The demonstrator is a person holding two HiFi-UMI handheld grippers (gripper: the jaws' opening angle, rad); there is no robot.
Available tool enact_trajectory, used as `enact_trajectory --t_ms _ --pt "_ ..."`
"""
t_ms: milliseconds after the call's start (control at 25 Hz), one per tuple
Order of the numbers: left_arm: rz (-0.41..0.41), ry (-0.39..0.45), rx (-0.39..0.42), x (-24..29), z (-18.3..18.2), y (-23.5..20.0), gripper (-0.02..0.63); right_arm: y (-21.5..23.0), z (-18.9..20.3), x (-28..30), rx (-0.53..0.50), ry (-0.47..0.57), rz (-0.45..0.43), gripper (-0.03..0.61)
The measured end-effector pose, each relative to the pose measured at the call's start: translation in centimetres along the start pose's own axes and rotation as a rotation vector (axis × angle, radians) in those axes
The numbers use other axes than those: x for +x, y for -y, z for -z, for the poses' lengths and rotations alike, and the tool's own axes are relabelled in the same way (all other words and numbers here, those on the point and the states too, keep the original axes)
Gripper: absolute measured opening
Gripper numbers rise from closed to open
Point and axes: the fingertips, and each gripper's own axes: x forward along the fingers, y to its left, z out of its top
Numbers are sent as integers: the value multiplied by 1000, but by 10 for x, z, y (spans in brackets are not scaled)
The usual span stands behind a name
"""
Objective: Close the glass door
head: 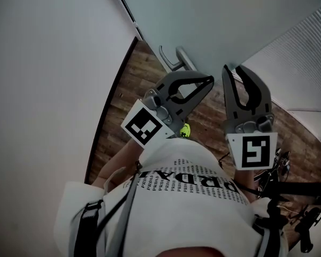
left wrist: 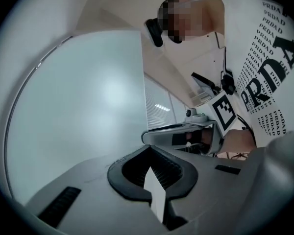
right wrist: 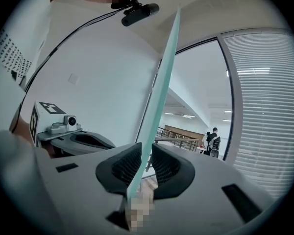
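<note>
Beside the white shirt [head: 192, 167], the left gripper [head: 209, 82] has its ribbed black pads pressed together, empty; right of it the right gripper [right wrist: 146, 153] pinches the thin, pale-green edge of the glass door [right wrist: 162, 82], whose curved metal handle [head: 174, 58] juts farther off above wood-plank floor [head: 129, 87]

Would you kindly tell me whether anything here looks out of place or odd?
Nothing is damaged or spilled. One oddity: the right gripper clamps the glass door by its bare edge, while the door handle goes unused.
</note>
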Motion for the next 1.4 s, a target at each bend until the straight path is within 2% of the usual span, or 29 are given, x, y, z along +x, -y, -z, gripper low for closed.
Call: enact_trajectory --t_ms 320,480,680,800,1000,1200,1400 --pt "88 6 -50 -1 15 7 -2 10 22 -8 19 -37 83 48" --pt "73 29 -54 -3 17 5 -2 10 30 -8 35 -28 90 49" --pt "52 -24 106 -3 24 7 -2 -1 27 -3 33 10 10 48" --pt "23 -24 75 -4 22 4 -2 -10 23 0 23 17 -56 48" --pt "-89 -14 26 -5 18 -6 -2 -21 19 6 28 27 -149 48" --pt "-127 28 50 -3 10 -7 -2 -17 12 7 -15 47 -157 48" --pt "-127 -32 11 -7 19 -4 -2 -21 18 9 44 34 -174 48"
